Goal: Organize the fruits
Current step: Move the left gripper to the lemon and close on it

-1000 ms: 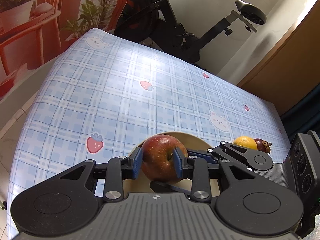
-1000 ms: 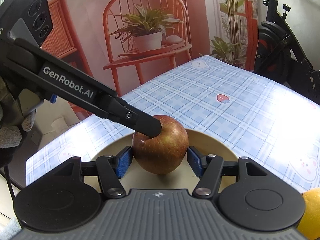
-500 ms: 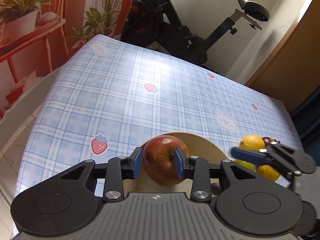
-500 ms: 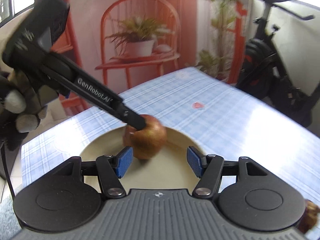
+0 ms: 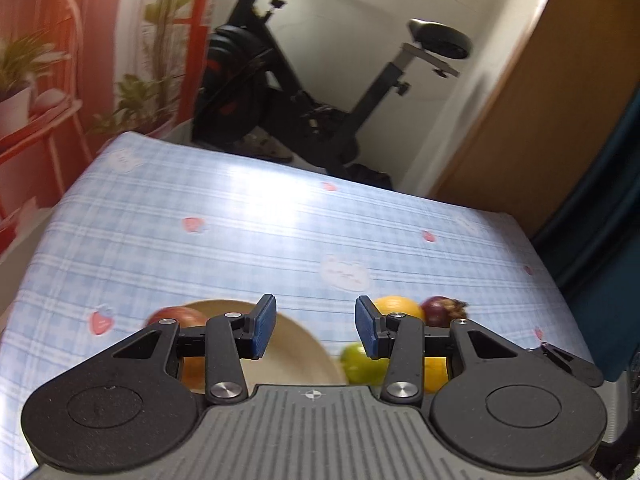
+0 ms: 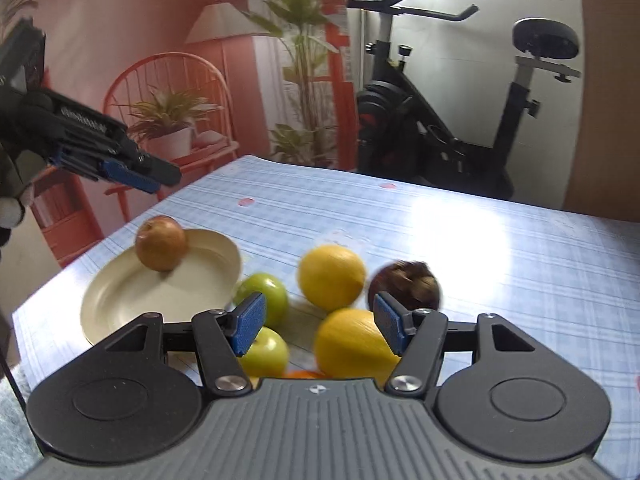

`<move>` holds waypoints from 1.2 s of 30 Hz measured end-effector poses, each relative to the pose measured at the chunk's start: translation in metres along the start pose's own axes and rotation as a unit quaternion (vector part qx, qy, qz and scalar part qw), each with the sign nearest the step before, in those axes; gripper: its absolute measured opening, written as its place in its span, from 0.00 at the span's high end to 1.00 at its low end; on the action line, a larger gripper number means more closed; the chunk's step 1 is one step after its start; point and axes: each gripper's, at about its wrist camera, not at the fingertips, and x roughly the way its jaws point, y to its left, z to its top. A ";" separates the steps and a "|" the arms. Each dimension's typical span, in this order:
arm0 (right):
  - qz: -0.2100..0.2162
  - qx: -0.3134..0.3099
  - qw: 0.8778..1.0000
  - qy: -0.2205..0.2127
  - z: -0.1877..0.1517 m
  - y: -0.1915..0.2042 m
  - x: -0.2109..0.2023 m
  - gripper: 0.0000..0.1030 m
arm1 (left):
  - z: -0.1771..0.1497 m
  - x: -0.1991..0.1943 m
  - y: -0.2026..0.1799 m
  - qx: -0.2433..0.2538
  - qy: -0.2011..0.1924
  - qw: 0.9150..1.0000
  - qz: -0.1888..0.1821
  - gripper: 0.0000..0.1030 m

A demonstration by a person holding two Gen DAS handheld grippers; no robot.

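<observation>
From the right wrist view we see the whole spread at once: the cream plate (image 6: 120, 296) with a single red apple (image 6: 161, 243) resting on its far side, and beside the plate, on the blue checked tablecloth (image 6: 500, 248), a loose cluster of two green apples (image 6: 264, 292), two yellow citrus fruits (image 6: 331, 276) and a dark mangosteen (image 6: 406, 285); a sliver of orange fruit (image 6: 302, 374) peeks over the gripper body, too hidden for us to name. The left wrist view hides much of this behind its own linkage; there we catch only the edge of the apple, part of the plate's rim, one green apple, the citrus and the mangosteen. Only the right view shows the left gripper (image 6: 148, 174) from outside, raised clear above the table to the left of the plate, gripped by a gloved hand (image 6: 16, 184); its jaws have just been opening and stand spread with nothing between them. The right gripper (image 6: 318, 326) is likewise spread, pinching nothing, poised over the loose fruits.
</observation>
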 end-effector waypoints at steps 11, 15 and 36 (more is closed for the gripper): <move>-0.007 0.042 0.999 0.016 -0.030 -0.033 -0.002 0.39 | -0.018 0.044 -0.054 0.024 0.059 0.997 -0.043 0.56; -0.008 0.036 0.999 0.021 -0.033 -0.036 0.003 0.39 | -0.026 0.064 -0.067 0.024 0.080 0.995 -0.053 0.56; 0.038 -0.066 0.994 0.077 -0.028 -0.056 0.018 0.58 | -0.038 0.109 -0.097 0.028 0.133 0.987 -0.079 0.57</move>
